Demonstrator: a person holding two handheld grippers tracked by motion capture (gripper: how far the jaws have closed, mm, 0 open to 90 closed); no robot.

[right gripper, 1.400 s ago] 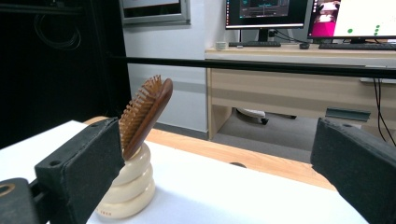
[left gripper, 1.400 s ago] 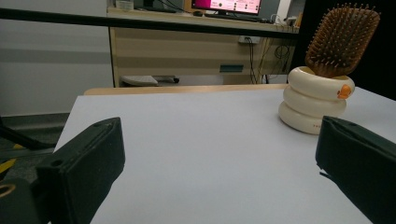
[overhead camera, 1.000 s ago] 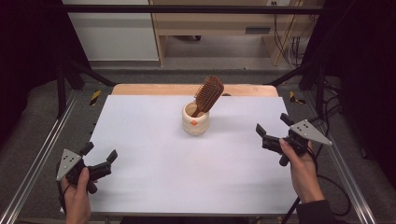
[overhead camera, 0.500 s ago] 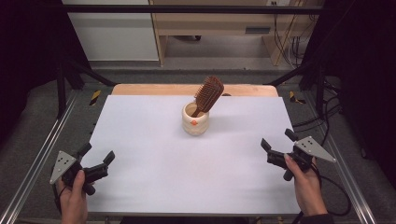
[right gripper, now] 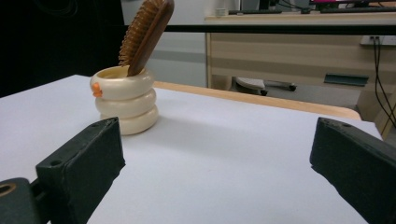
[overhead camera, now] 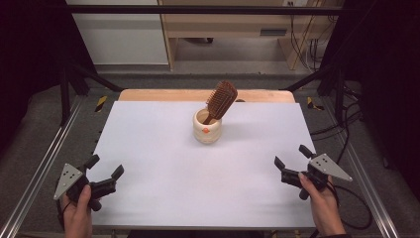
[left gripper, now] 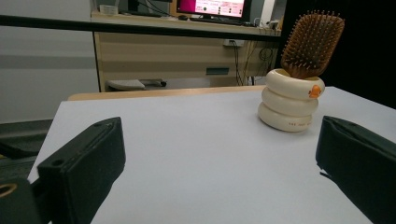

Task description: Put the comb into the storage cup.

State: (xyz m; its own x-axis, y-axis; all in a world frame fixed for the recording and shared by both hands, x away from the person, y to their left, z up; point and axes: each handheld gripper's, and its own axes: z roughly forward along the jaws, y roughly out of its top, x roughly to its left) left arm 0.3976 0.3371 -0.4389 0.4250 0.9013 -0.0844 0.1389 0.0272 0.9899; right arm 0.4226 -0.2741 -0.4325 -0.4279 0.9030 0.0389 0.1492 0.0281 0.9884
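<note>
The wooden paddle hairbrush (overhead camera: 222, 100) stands handle-down in the cream ringed cup (overhead camera: 207, 129), its bristled head leaning out over the rim, toward the far middle of the white table mat (overhead camera: 163, 148). Nothing else sits on the mat near it. My left gripper (overhead camera: 106, 175) hovers at the near left corner, my right gripper (overhead camera: 293, 162) at the near right edge, both well apart from the cup. Both sets of jaws stand wide and hold nothing. I judge the brush is seated and I am at the rest point between steps. If I go for it next, I need to reach forward, line one gripper with the leaning head, and steady the cup so it does not tip.
</note>
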